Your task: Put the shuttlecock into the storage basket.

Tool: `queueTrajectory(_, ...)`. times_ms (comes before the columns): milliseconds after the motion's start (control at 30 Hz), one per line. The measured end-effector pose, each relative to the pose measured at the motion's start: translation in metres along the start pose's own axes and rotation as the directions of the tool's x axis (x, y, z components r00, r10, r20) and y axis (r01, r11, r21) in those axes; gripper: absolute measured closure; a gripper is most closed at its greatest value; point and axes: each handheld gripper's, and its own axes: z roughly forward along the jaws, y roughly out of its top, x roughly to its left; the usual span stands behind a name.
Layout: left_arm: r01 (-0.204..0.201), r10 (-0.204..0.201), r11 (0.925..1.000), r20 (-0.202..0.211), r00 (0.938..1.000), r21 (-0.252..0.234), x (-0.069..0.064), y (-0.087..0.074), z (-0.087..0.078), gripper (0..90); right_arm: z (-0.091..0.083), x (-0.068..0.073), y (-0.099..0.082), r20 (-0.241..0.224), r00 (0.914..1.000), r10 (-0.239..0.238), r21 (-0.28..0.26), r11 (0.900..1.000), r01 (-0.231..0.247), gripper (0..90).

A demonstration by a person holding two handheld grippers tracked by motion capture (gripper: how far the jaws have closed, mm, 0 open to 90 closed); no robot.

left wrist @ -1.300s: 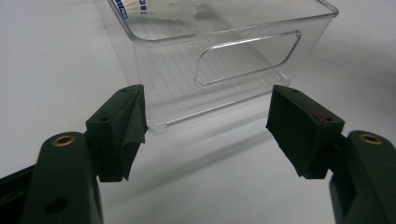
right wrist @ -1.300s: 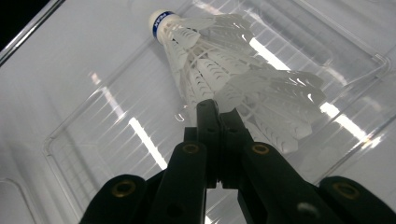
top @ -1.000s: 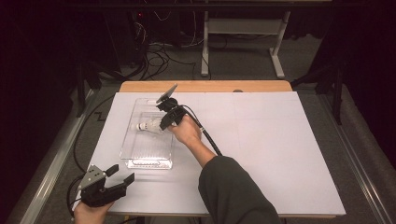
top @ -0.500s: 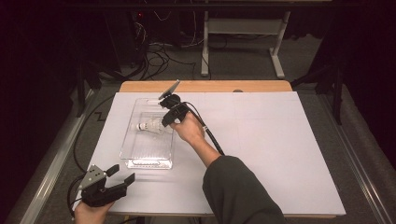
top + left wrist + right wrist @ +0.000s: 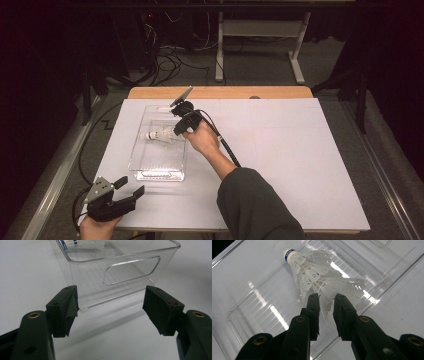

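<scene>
A white feather shuttlecock (image 5: 159, 134) lies on its side in a clear plastic bin (image 5: 157, 172) on the white table cover, cork end to the left. My right gripper (image 5: 176, 131) reaches into the bin from the right. In the right gripper view its jaws (image 5: 327, 300) stand a narrow gap apart at the rim of the shuttlecock's (image 5: 319, 277) feather skirt. They have just been opening, and a feather tip sits loosely between them. My left gripper (image 5: 131, 186) rests open near the table's front left corner, facing the bin's handle wall (image 5: 130, 270) with nothing between its jaws (image 5: 111, 307).
A white sheet (image 5: 300, 165) covers the table, with the wooden edge (image 5: 220, 92) at the back. The person's right forearm in a dark sleeve (image 5: 255, 205) crosses the front middle. Cables and table legs (image 5: 297, 55) stand on the floor beyond.
The right hand has shifted only slightly at the shuttlecock inside the bin. The shuttlecock, the bin and the left gripper have kept their places.
</scene>
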Motion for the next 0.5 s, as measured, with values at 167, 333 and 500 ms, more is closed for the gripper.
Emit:
queueTrajectory(167,0.000,0.000,1.0000,0.000,1.0000,0.000,0.000,0.000,0.000,29.6,-0.010,-0.001,-0.002,0.007,1.0000,0.003,-0.031,0.9995,-0.003,74.1)
queueTrajectory(333,-0.002,0.002,1.0000,-0.001,1.0000,0.005,0.000,0.000,0.000,29.6,-0.019,-0.004,-0.005,0.006,0.9999,0.014,-0.053,0.9985,-0.013,73.9)
queueTrajectory(500,-0.001,0.001,1.0000,-0.001,1.0000,0.006,0.000,0.000,0.001,29.6,-0.024,-0.010,-0.012,-0.001,0.9999,0.016,-0.082,0.9965,-0.016,72.8)
